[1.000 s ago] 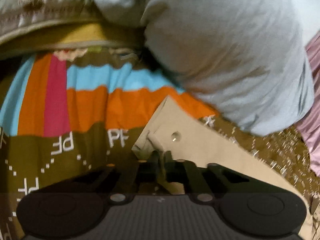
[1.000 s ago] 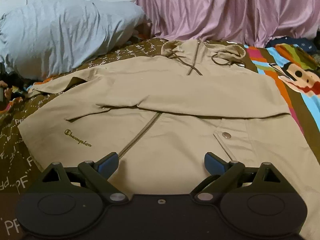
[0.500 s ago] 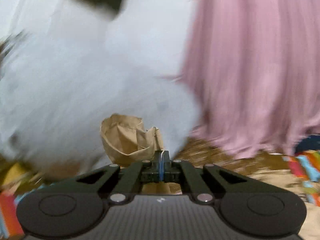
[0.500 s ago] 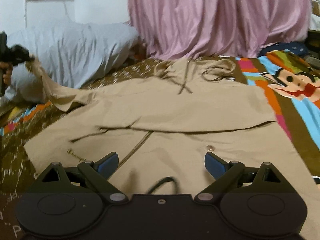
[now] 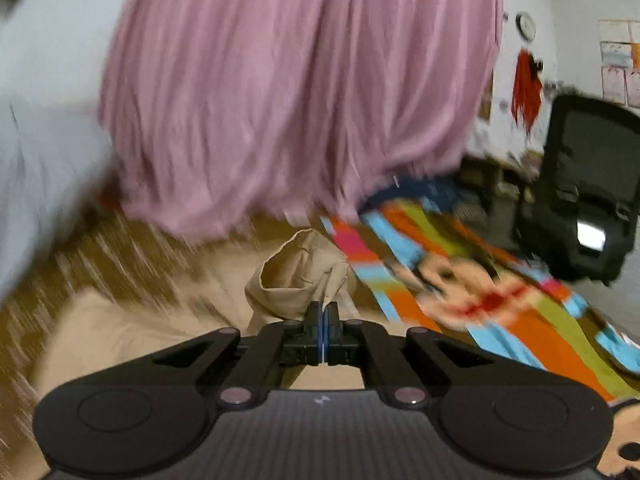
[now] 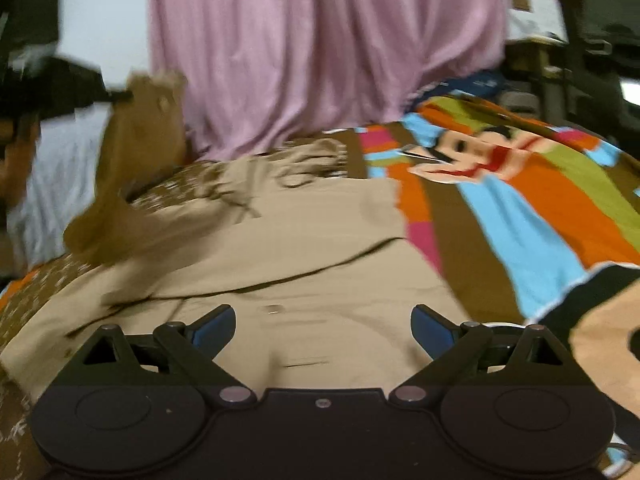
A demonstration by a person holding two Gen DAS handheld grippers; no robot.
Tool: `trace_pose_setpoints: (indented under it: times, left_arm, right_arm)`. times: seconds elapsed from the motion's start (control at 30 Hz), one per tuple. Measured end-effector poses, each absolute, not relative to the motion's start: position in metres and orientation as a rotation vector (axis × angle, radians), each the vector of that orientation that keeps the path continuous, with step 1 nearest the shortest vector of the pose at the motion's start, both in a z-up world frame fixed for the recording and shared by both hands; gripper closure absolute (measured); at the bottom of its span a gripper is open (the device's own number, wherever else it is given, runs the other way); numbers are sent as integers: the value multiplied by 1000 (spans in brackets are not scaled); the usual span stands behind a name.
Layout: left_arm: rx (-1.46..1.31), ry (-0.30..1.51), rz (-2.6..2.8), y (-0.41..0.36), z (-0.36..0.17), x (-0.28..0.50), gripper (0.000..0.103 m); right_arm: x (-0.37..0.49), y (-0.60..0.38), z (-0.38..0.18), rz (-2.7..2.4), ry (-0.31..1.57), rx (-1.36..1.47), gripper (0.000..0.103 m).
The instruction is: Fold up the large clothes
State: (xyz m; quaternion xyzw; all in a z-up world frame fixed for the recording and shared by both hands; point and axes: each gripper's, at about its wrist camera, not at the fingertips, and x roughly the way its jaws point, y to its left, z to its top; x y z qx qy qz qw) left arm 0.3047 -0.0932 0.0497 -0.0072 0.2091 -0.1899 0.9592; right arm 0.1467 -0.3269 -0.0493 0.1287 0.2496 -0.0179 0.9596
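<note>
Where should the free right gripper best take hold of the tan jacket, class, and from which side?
Probably the jacket's flat right edge beside the striped blanket, approached from the blanket side: that edge lies exposed and flat, and the right gripper is open.

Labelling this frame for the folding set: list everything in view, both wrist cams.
jacket: 1, tan, flat on bed, zip front up
sleeve: 1, tan, lifted, pinched in the left hand-held gripper
bedsheet: 1, brown with orange, blue, green stripes and a cartoon face, under jacket
curtain: 1, pink, behind bed
pillow: 1, pale grey, left of jacket
office chair: 1, black, right of bed
clock: 1, on white wall, far right
left hand-held gripper: black, blue pads, shut on sleeve
right hand-held gripper: black, blue pads, open over jacket hem
</note>
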Motion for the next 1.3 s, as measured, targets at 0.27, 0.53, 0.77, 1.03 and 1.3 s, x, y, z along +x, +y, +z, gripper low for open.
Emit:
trace_pose_setpoints:
  times: [0.27,0.53,0.77,1.03,1.3]
  left_arm:
    - [-91,694,-515,-103,-40,293,74]
    - [-55,597,-461,-11,1,272,16]
    - [14,623,64,95,-7,343,19]
    - [-211,780,256,159,-57,434,25]
    - [-71,779,271,147,-64,432,25]
  right_arm:
    - [150,-346,-62,-116,508,271,8]
    - [152,-345,-65,-112,515,288,8]
    - [216,-329,-46,-44,528,212,7]
    - [322,-278,-72,-29,609,7,7]
    - [332,-275,-101,-56,657,-68,5]
